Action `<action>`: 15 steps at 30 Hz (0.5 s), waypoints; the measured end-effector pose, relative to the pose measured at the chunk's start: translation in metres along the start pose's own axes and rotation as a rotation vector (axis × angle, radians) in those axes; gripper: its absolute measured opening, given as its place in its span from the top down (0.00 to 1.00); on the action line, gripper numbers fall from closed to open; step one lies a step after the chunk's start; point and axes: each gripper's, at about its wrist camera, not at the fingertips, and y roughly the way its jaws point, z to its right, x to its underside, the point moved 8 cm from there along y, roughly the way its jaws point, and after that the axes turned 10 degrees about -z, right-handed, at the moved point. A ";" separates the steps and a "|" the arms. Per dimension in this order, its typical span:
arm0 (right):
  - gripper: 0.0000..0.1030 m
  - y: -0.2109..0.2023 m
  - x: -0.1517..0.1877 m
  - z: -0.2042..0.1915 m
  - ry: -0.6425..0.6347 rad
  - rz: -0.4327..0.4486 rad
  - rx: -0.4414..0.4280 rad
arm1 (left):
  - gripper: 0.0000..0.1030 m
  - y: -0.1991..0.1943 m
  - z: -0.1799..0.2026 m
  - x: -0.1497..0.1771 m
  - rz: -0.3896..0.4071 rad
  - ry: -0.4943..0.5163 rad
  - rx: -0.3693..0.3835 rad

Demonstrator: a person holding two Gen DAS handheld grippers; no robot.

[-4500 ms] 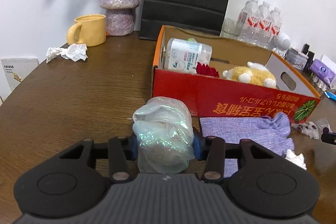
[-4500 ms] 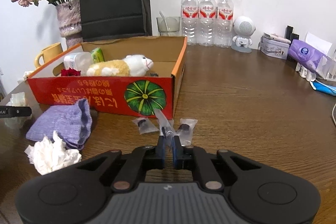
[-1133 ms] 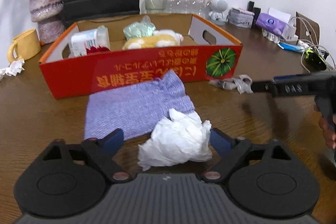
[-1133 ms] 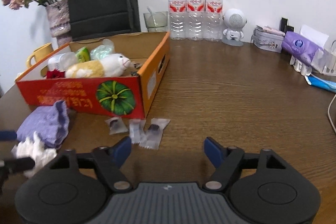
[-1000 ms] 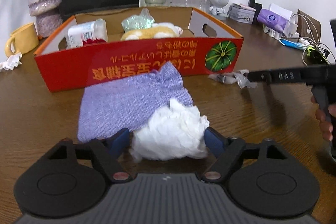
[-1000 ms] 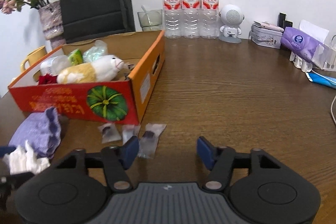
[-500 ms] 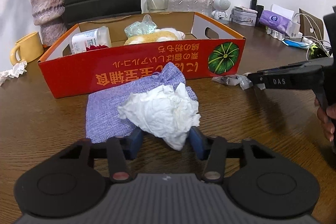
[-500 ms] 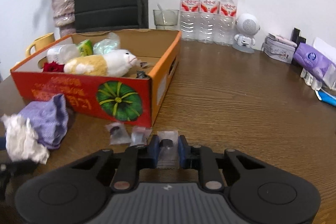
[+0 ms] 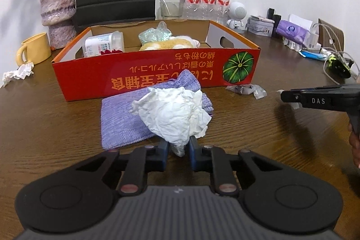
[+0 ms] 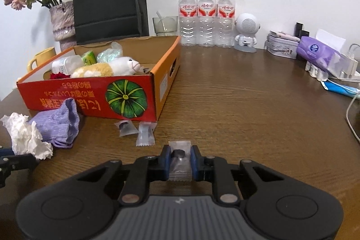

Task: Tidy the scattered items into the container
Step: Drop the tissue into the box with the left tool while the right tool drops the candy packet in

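Crumpled tissue (image 9: pixel 173 118) hides the tips of the left gripper's (image 9: pixel 177 151) fingers (image 9: pixel 163 150) and the middle of the purple cloth (image 9: pixel 121 120) behind it. The red box's (image 9: pixel 157 75) near wall conceals the lower parts of the plush toy (image 9: pixel 168 44) and white bottle (image 9: pixel 101 45). The right gripper (image 10: pixel 180 160) is cut off at the right edge in the left wrist view. Small print on the clear packet (image 10: pixel 180 161) is too small to read.
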 end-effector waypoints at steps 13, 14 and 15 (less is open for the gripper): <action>0.83 -0.053 -0.034 -0.030 -0.024 0.127 -0.104 | 0.82 -0.069 -0.037 -0.055 0.205 -0.043 -0.015; 0.83 -0.056 -0.043 -0.034 -0.031 0.144 -0.112 | 0.82 -0.072 -0.040 -0.065 0.228 -0.044 -0.022; 0.83 -0.058 -0.054 -0.037 -0.041 0.161 -0.117 | 0.82 -0.074 -0.044 -0.075 0.249 -0.045 -0.029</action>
